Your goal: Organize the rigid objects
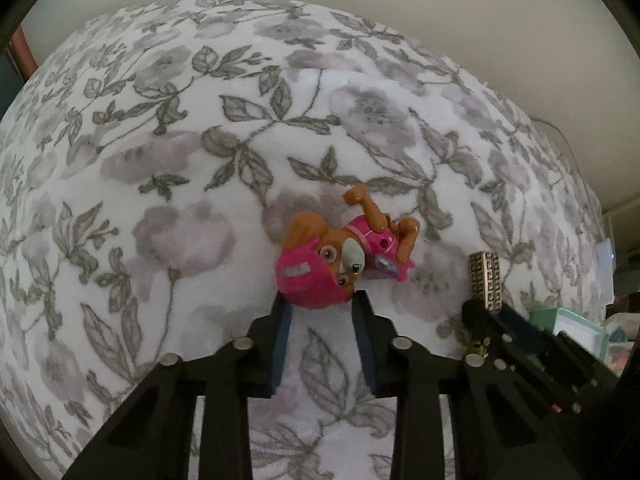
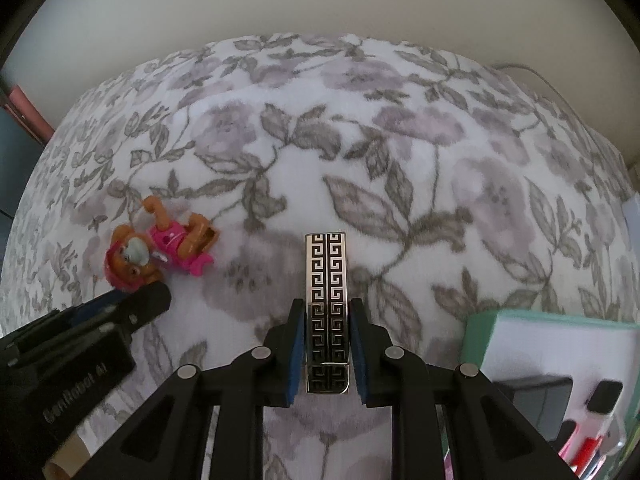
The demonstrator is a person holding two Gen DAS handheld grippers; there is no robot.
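Left claw (image 1: 320, 300) tips flank toy dog's (image 1: 344, 248) pink helmet.

One toy dog figure (image 1: 340, 256) in pink gear lies on the floral blanket (image 1: 160, 160). One flat metal bar with a key-pattern face (image 2: 327, 312) is here. One mint-rimmed box (image 2: 560, 320) sits at the lower right, its contents too blurred to count. Two claws show: left claw (image 1: 322, 300), right claw (image 2: 326, 308).
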